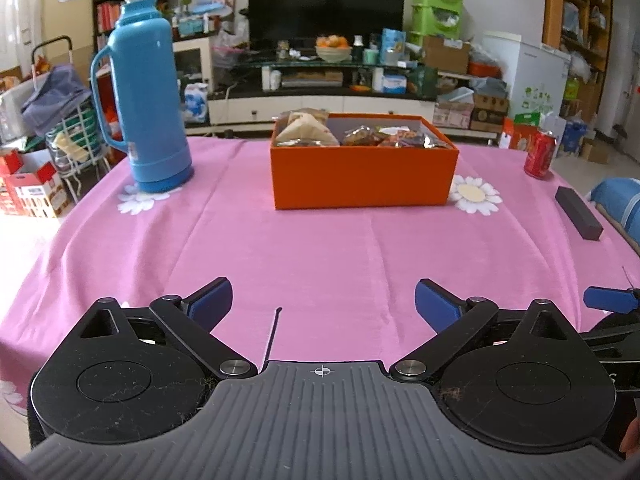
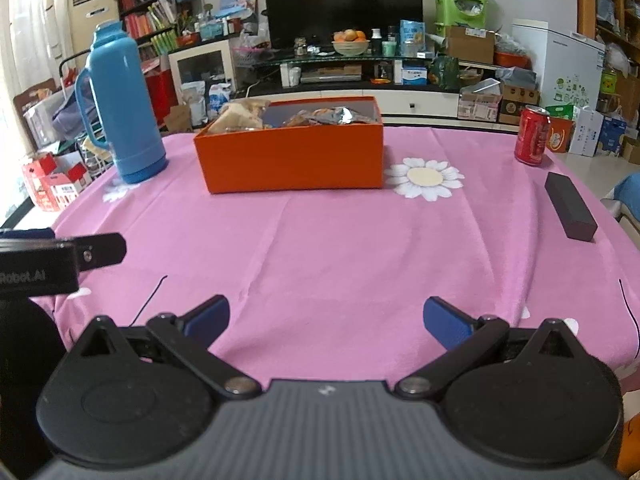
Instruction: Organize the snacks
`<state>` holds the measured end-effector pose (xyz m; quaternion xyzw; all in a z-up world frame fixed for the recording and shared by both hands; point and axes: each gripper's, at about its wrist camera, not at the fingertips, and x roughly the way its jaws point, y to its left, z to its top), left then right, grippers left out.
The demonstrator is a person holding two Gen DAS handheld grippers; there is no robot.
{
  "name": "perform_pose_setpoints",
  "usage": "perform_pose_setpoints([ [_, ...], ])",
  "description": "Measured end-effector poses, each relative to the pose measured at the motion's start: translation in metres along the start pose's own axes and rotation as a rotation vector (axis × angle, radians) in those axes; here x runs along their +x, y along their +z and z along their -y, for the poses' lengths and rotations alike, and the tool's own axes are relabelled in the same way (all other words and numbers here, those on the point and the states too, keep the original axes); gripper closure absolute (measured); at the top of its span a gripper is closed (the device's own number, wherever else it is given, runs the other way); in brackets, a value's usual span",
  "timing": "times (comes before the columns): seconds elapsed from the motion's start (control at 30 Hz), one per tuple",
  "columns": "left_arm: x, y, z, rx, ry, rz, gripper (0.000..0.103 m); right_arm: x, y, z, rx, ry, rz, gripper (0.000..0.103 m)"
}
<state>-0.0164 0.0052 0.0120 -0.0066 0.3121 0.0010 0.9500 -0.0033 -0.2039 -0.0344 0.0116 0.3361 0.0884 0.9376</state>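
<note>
My left gripper (image 1: 323, 300) hangs over the near part of the desk (image 1: 320, 248), which is covered by a pink cloth with white daisies. Its blue-padded fingers (image 1: 212, 296) stand wide apart with nothing between them but bare cloth. My right gripper (image 2: 326, 316) hangs beside it over the same near edge, fingers (image 2: 446, 322) likewise spread wide and empty. In the right wrist view, part of the left gripper shows at the left edge; in the left wrist view, a blue fingertip of the right one peeks in at the right.

The orange box (image 1: 362, 168) sits open toward the far middle of the desk, well apart from both pairs of fingers. The snacks (image 1: 360, 134) lie inside it: pale paper-wrapped packets piled at its left end, shiny foil and brown wrapped pieces across the middle and right. I cannot tell the individual items apart.

A tall blue thermos (image 1: 154, 96) stands upright to the left of the box. A red can (image 1: 540, 154) stands upright near the far right corner, and a dark oblong block (image 1: 578, 212) lies flat nearer me along the right edge. No snacks lie loose on the cloth.
</note>
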Motion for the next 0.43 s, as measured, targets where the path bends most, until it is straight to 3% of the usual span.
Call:
perform_pose_setpoints([
  [0.1, 0.0009, -0.0005, -0.0014, 0.000, 0.002, -0.003, 0.030, 0.0006, 0.0005, -0.0007, -0.005, 0.000, -0.002, 0.001],
  [0.27, 0.0032, -0.0006, -0.0055, -0.015, -0.005, -0.011, 0.041, 0.0004, 0.0004, 0.0014, -0.001, -0.005, -0.007, 0.001],
  [0.43, 0.0025, -0.0006, -0.0069, -0.017, -0.011, -0.002, 0.040, 0.0010, 0.0000, 0.0007, -0.008, -0.017, -0.014, 0.001],
])
